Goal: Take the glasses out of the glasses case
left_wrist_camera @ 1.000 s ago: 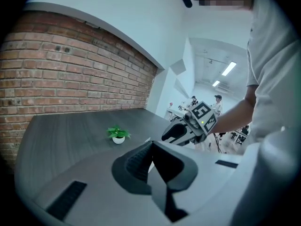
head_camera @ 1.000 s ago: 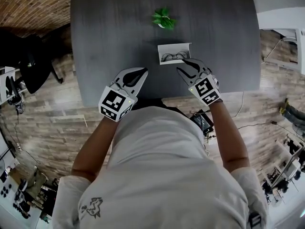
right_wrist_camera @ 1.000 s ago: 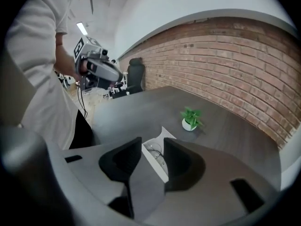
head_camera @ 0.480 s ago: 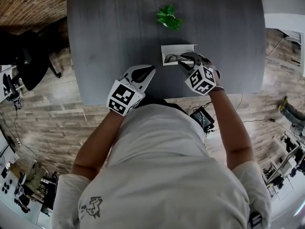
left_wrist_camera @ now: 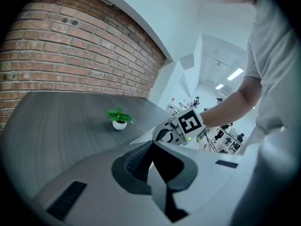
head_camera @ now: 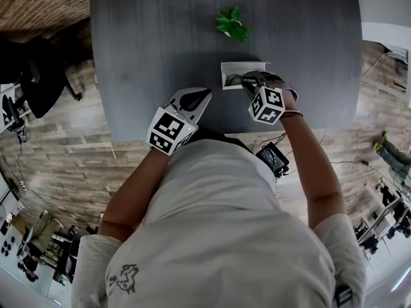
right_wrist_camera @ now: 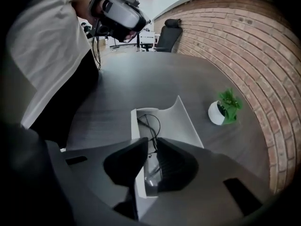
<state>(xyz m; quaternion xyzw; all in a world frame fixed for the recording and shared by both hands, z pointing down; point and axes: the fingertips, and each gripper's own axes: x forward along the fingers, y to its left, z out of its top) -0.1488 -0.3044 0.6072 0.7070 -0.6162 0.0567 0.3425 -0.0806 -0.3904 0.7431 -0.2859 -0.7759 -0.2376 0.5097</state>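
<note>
Right gripper view: your right tool (right_wrist_camera: 152, 144) has just been closing, narrowly spread around the glasses (right_wrist_camera: 149, 122) in the open glasses case (right_wrist_camera: 181, 124); your left tool (left_wrist_camera: 151, 146) is pressed together.

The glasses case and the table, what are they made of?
The glasses case looks like matte white plastic or stiff card: its flap is smooth, thin and plain. The table looks like dark grey wood or laminate, matte, with fine grain lines.

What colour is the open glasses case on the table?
White; the glasses case shows best in the right gripper view, lying open on the dark grey table.
</note>
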